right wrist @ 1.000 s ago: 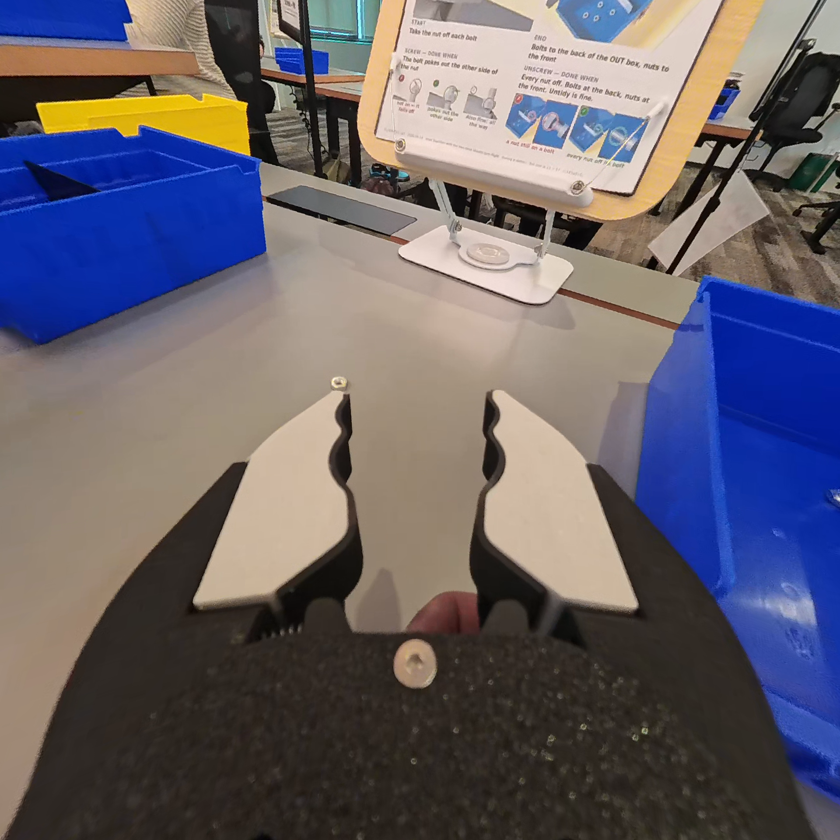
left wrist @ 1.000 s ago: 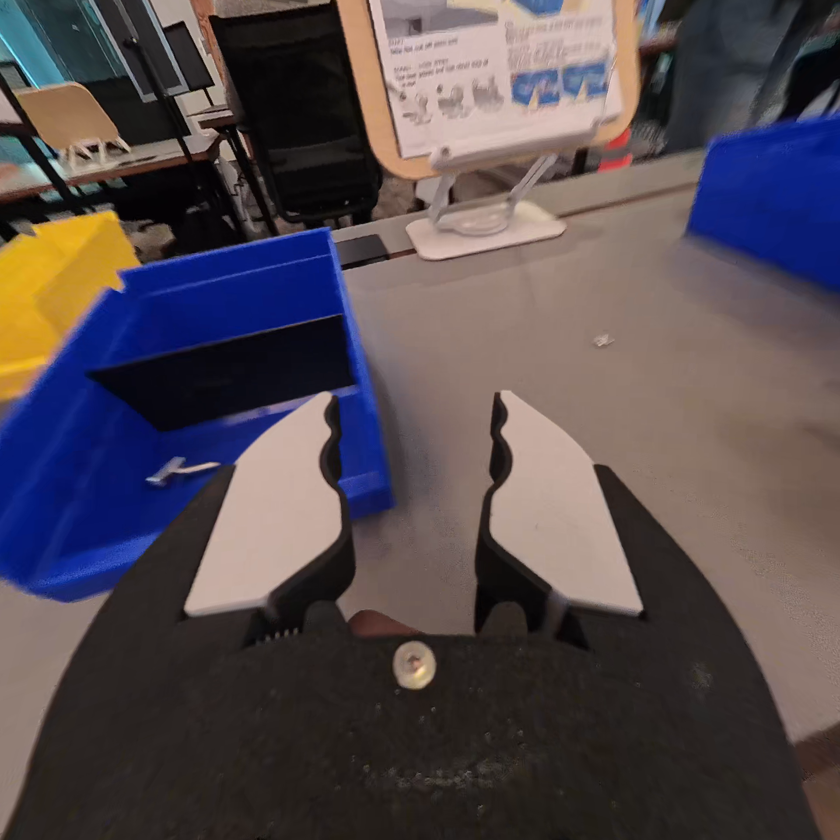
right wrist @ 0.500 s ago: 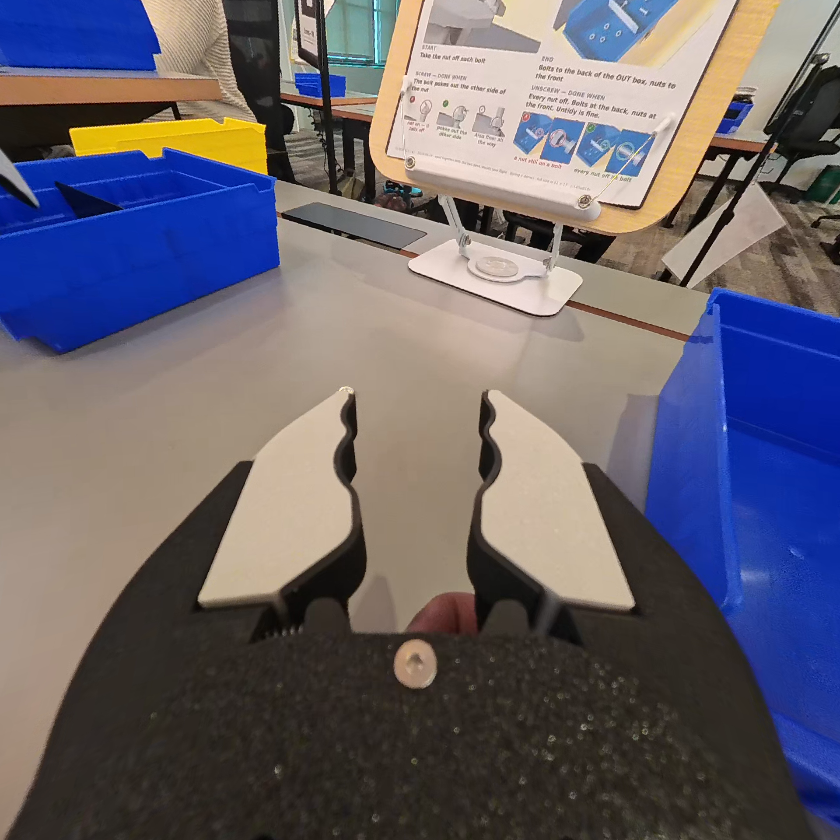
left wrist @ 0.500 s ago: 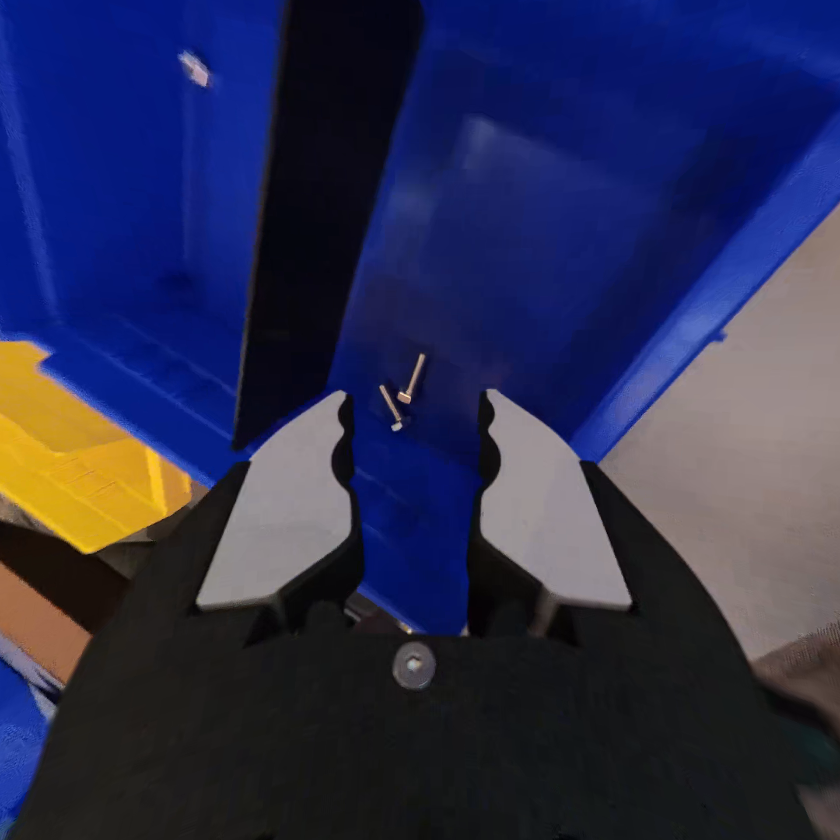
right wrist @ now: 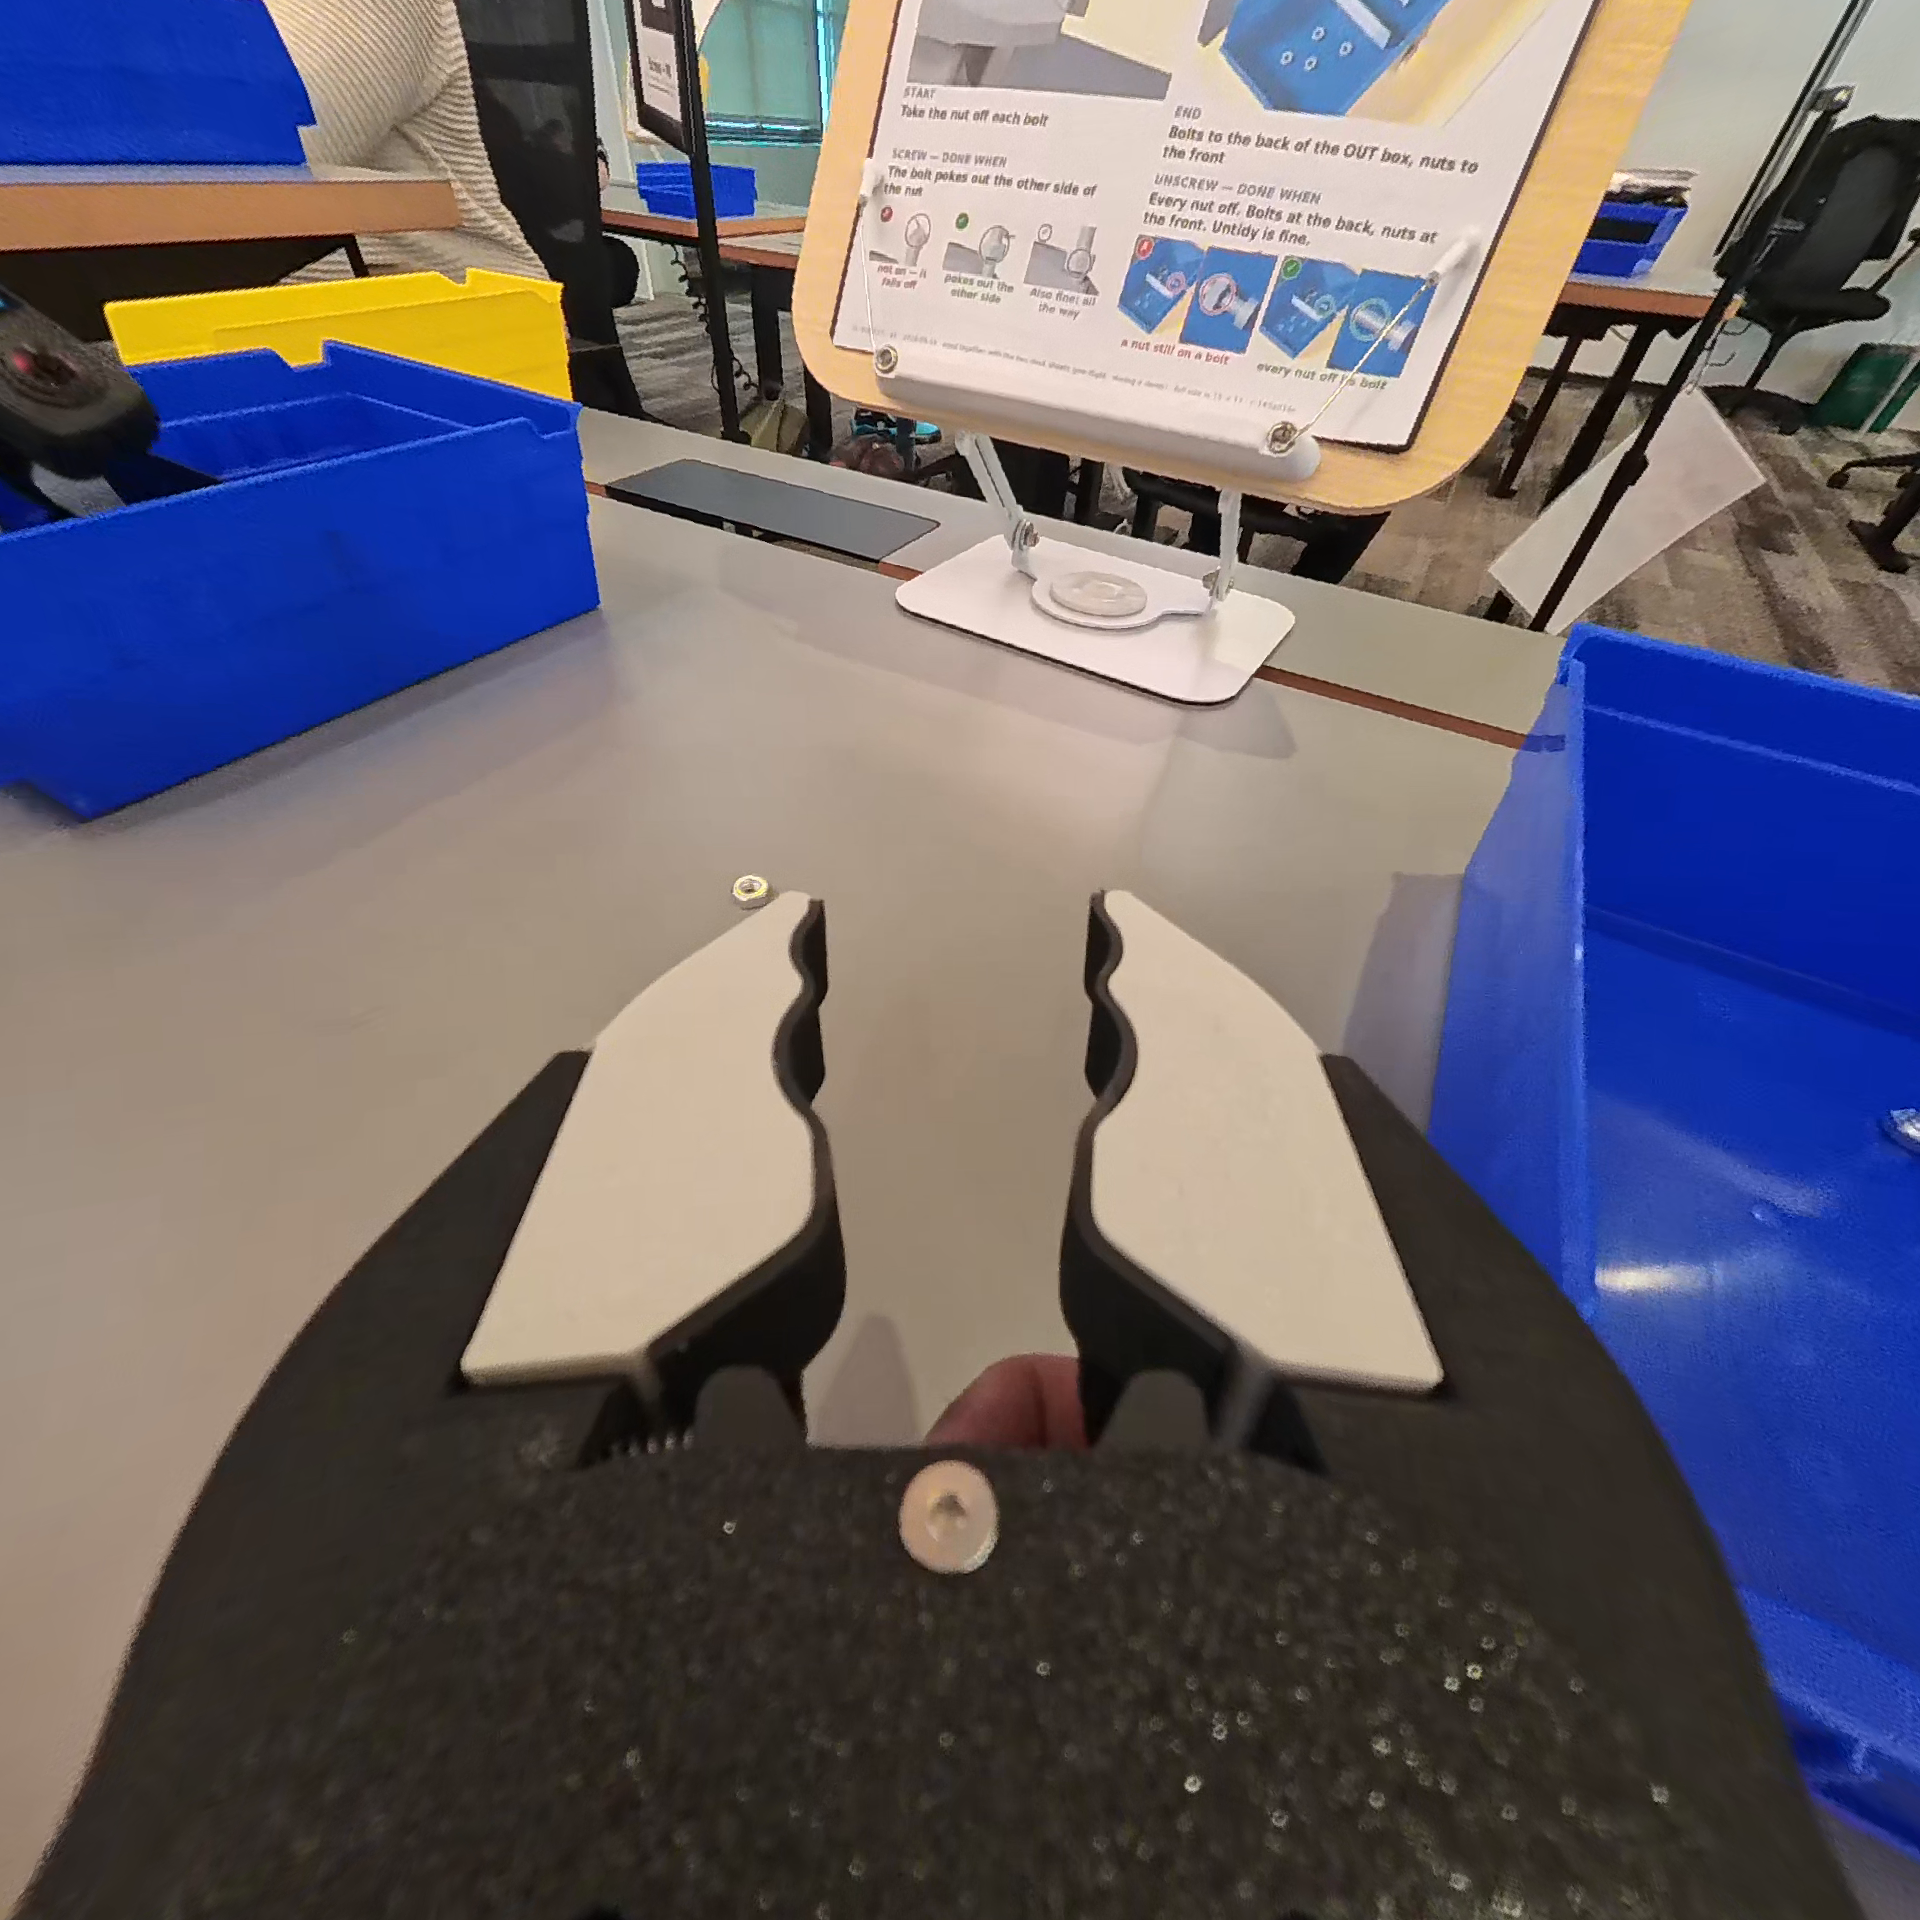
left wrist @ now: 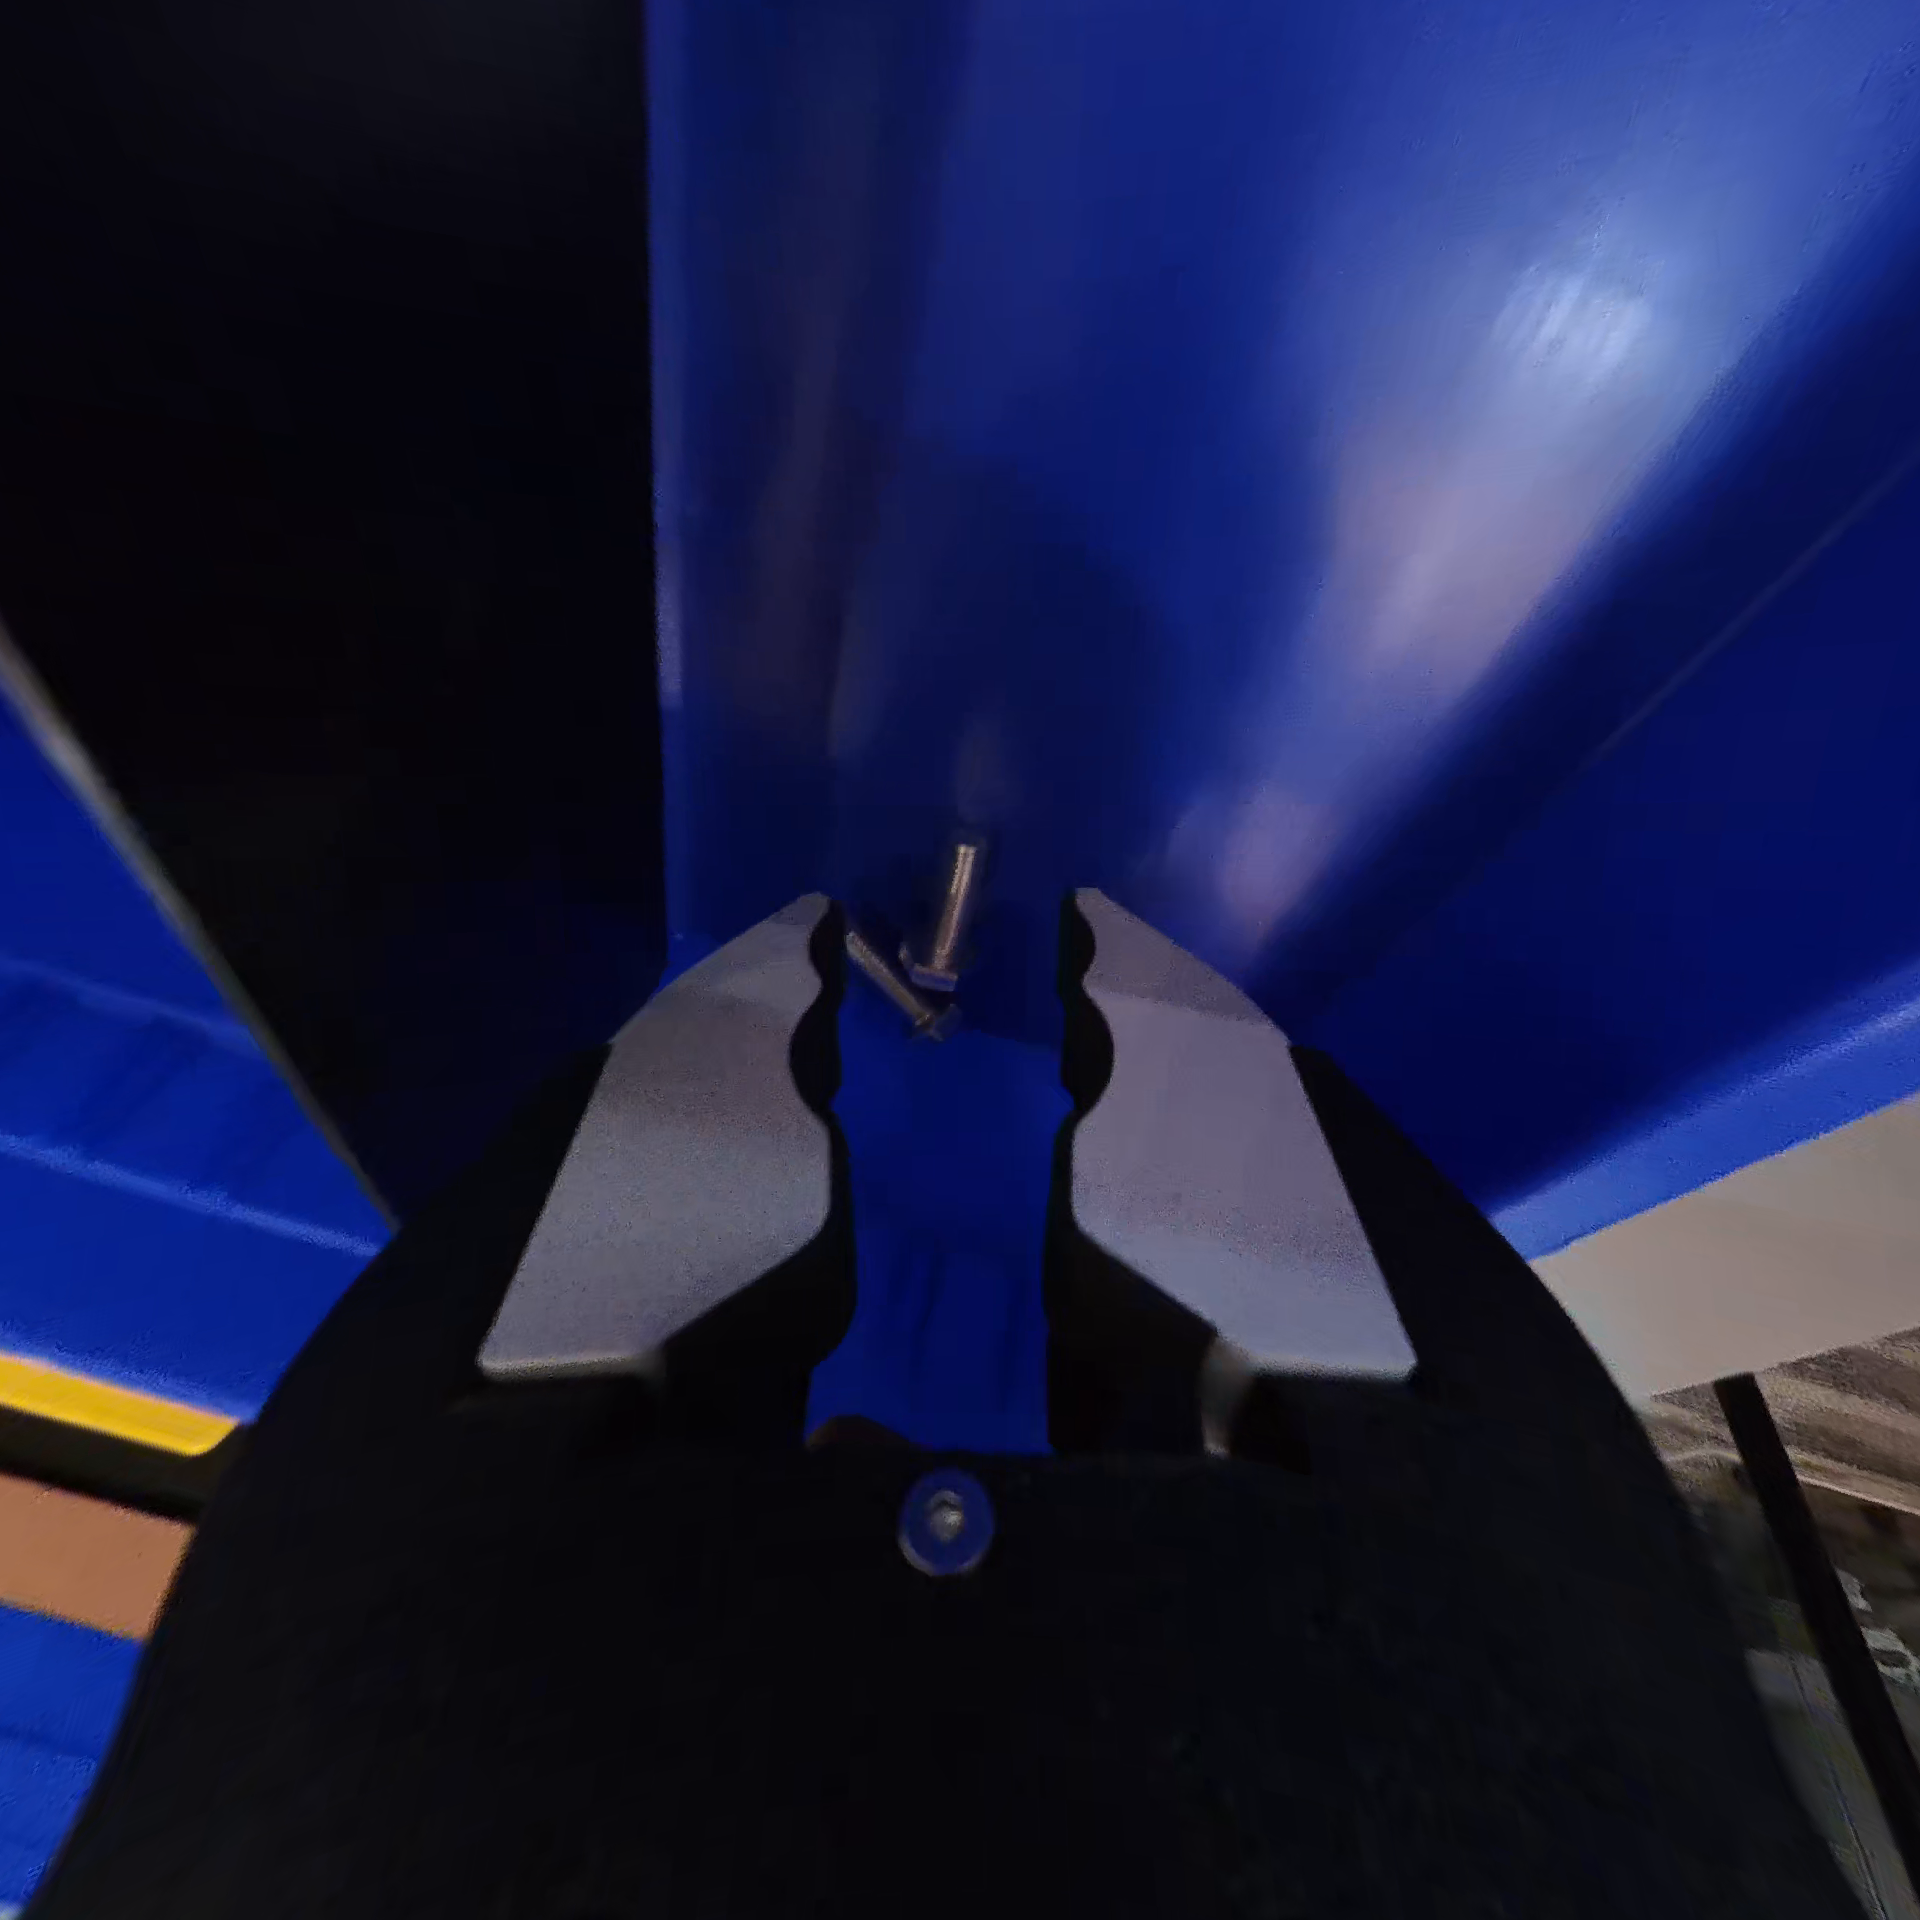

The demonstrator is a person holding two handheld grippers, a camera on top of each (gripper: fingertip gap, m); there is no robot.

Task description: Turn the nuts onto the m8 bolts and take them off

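In the left wrist view my left gripper is open and reaches down inside a blue bin. Two small silver bolts lie crossed on the bin floor just past the fingertips, one close to the left finger. A black divider stands to the left. In the right wrist view my right gripper is open and empty, low over the grey table. A silver nut lies on the table just beyond the left fingertip. The left gripper's body shows inside the left blue bin.
A second blue bin stands at the right with a small metal part inside. An instruction board on a white stand is at the table's back. A yellow bin sits behind the left bin. A person stands far back left. Tip to tip, the grippers are about 55 cm apart.
My left gripper swung from over the table into the blue bin and dropped close to the two bolts. My right gripper stayed open, shifting only slightly above the table.
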